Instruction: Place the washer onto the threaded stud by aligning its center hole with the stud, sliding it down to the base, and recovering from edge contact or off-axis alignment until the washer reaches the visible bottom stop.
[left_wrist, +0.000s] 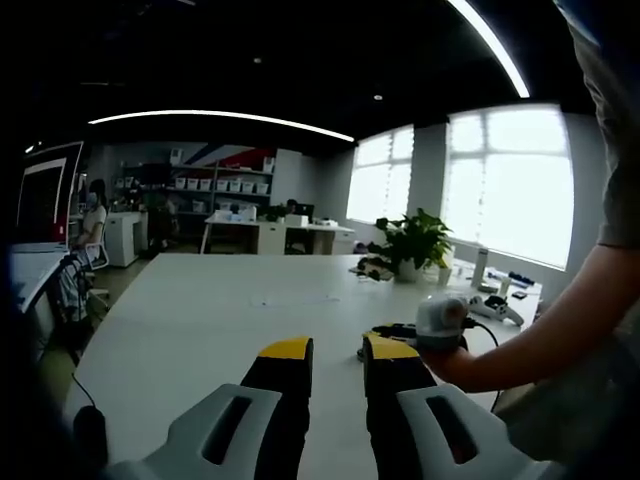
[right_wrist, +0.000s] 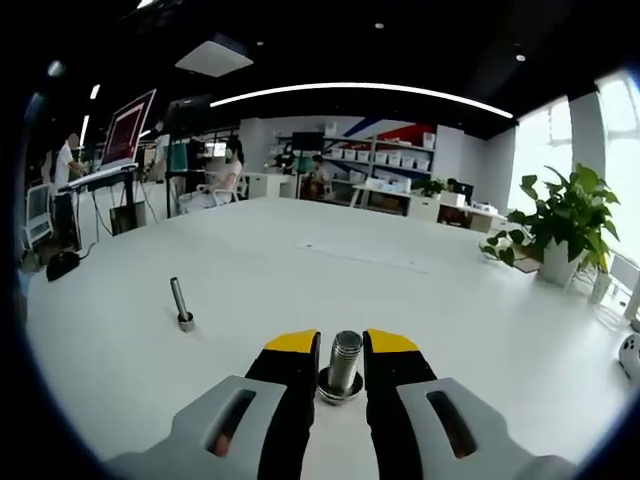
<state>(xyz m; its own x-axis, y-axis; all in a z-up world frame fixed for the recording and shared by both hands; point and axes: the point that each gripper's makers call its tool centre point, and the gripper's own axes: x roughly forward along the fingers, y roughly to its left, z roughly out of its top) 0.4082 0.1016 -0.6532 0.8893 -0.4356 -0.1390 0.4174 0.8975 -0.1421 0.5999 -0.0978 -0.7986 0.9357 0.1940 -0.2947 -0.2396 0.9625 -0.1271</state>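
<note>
Left gripper (left_wrist: 337, 350): jaws apart, nothing between, above bare white desk (left_wrist: 200, 320). Just right of right jaw, other gripper (left_wrist: 440, 322) in person's hand (left_wrist: 470, 365).

Right gripper (right_wrist: 340, 345): jaws apart, flanking upright stud (right_wrist: 345, 362), not clamped (contact with jaws unclear). Washer (right_wrist: 340, 390) ringing stud base, flat on desk, between jaws. Left of left jaw, well apart: second stud (right_wrist: 180, 303), upright on own base. Far right of jaws: plant (right_wrist: 565, 225).

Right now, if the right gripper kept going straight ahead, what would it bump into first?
Most likely the threaded stud, standing upright between the right gripper's jaws, with a washer around its base. It looks already within the jaws, though depth is hard to judge.
</note>
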